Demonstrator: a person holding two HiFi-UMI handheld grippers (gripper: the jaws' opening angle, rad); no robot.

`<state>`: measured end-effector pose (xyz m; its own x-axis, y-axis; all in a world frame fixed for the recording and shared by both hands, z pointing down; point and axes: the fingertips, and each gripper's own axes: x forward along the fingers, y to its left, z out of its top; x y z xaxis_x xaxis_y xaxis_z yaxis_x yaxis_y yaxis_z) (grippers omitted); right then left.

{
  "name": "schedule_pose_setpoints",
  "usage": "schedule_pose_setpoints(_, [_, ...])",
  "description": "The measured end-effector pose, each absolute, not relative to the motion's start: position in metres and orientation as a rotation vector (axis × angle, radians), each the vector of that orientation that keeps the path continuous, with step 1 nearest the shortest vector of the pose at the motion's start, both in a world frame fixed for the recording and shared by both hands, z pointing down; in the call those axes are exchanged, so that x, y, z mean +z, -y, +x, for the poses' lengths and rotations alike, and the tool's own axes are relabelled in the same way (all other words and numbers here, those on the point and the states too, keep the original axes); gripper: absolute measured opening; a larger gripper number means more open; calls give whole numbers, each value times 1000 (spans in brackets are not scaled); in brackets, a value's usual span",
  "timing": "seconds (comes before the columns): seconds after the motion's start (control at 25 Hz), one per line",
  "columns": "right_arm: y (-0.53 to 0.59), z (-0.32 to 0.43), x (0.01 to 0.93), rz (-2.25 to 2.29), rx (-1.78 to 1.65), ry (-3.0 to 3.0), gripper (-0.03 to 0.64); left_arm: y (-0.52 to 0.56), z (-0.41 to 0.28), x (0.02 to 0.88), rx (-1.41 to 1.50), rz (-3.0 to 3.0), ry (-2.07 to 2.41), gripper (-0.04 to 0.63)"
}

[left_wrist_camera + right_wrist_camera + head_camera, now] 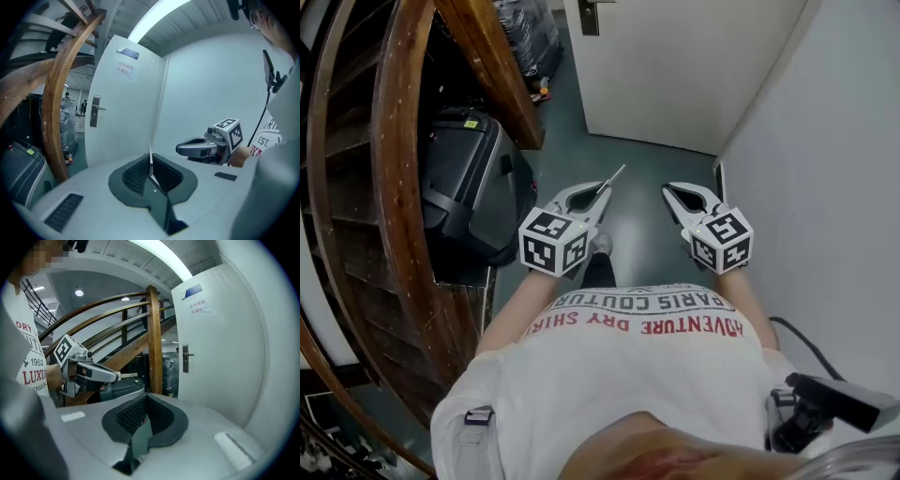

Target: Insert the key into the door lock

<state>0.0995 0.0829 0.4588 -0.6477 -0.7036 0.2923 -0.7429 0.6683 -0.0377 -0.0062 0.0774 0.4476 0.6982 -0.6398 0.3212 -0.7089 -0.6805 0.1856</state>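
Fingers (133,174) of the left gripper (602,195) clamp the thin silver metal key (151,158) near its bow, blade jutting ahead; it looks light, stiff and slippery. The right gripper (670,194) is pressed together, empty; the white door's (126,117) lock (95,111) stands well beyond.

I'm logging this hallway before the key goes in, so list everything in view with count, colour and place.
flat white door: one, white, ahead of the person.
metal lock plate with lever handle: one, silver, by the door's left edge.
paper notice: one, white with red print, high on the door.
curved wooden staircase: one, brown, at left.
black hard case: one, black, beneath the staircase.
thin metal key: one, silver, pointing toward the door.
black cable: one, black, low by the right wall.
left gripper: one, grey, shut on the key.
right gripper: one, grey, shut, empty.
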Motion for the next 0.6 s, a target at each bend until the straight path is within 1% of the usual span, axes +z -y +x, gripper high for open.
schedule_pose_setpoints(0.2, [71, 71, 437, 1206, 253, 2628, 2, 74, -41, 430, 373, 2606, 1057, 23])
schedule_pose_setpoints(0.36, [189, 51, 404, 1238, 188, 2626, 2, 195, -70, 403, 373, 2622, 1086, 23])
schedule_pose_setpoints(0.48, [245, 40, 382, 1274, 125, 2640, 2, 258, -83, 386, 352, 2651, 1097, 23])
schedule_pose_setpoints(0.6, [278, 36, 369, 1286, 62, 2646, 2, 301, -85, 373, 324, 2672, 1101, 23])
